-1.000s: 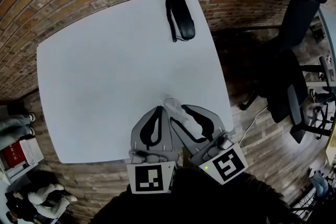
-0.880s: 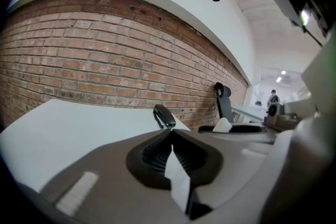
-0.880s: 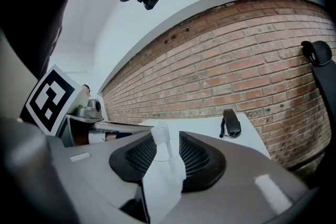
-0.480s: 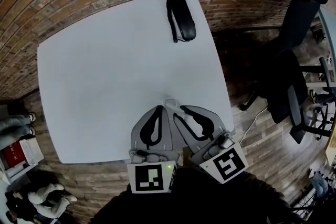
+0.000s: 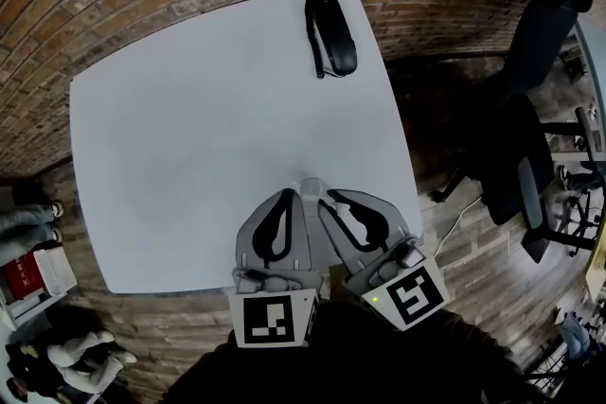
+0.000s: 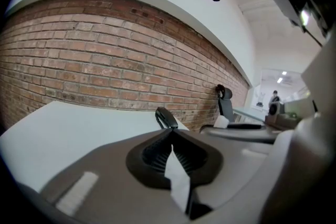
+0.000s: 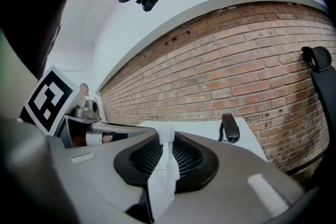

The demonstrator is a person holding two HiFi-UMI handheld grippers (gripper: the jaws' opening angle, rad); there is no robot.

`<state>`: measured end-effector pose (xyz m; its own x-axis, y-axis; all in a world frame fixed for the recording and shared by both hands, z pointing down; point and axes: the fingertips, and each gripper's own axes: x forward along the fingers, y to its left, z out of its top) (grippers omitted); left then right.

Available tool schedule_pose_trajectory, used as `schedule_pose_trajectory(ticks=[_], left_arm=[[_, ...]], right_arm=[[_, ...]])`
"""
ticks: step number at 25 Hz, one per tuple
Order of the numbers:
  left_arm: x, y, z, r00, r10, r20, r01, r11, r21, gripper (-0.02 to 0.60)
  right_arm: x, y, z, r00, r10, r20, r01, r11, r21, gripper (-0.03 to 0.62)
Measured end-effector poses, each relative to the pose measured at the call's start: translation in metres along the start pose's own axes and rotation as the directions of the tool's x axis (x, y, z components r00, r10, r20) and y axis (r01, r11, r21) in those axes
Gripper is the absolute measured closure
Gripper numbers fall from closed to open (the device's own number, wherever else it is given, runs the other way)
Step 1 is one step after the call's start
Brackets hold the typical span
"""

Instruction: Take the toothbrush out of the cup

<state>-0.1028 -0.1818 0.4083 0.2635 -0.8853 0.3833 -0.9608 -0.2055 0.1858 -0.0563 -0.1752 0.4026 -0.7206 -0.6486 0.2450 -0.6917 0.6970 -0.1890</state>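
The white toothbrush (image 7: 165, 132) stands upright in the translucent white plastic cup (image 5: 311, 187). Its bristled head pokes up above the jaws of your right hand-held gripper (image 5: 329, 201). Those jaws have just been closing. In the right gripper view they are drawn in on the toothbrush's neck just under the head, and the cup's rim shows lower down in the gap.

The cup sits on the white table (image 5: 208, 128), close to the near edge and right of that edge's middle. It is right at the tips of both of your grippers.

Your left hand-held gripper (image 5: 294, 195) lies just beside the right one, on its left, with its tip next to the cup. Whether it touches the cup cannot be told from the head view. In the left gripper view its jaws are together at the tips, and neither the cup nor the toothbrush is between them.

Both grippers reach in over the near edge, side by side and angled toward each other.

A black oblong object (image 5: 331, 31) with a thin loop along one side lies at the far edge near the far right corner, well apart from the cup. The rest of the table top is bare white.

A red brick wall (image 6: 105, 71) runs behind the far edge. A black office chair (image 5: 530, 137) stands on the floor off the table's right edge.
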Motion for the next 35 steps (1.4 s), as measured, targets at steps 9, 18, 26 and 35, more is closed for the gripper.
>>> schedule_pose_trajectory(ticks=[9, 18, 26, 35], left_arm=[[-0.008, 0.002, 0.010, 0.999, -0.001, 0.033, 0.001, 1.000, 0.007, 0.572], [-0.015, 0.000, 0.023, 0.997, -0.014, 0.070, 0.013, 1.000, 0.016, 0.572], [-0.032, -0.003, 0.038, 0.992, -0.020, 0.122, 0.014, 0.998, 0.054, 0.572], [-0.061, -0.014, 0.065, 0.976, -0.049, 0.210, 0.028, 0.994, 0.103, 0.572]], right_arm=[[-0.001, 0.006, 0.011, 1.000, -0.002, 0.024, 0.002, 1.000, -0.026, 0.542], [-0.005, 0.012, 0.024, 0.999, -0.009, 0.053, 0.011, 0.999, -0.048, 0.544], [-0.014, 0.023, 0.047, 0.994, -0.010, 0.111, 0.020, 0.996, -0.086, 0.545], [-0.032, 0.039, 0.084, 0.977, -0.017, 0.213, 0.045, 0.991, -0.123, 0.545]])
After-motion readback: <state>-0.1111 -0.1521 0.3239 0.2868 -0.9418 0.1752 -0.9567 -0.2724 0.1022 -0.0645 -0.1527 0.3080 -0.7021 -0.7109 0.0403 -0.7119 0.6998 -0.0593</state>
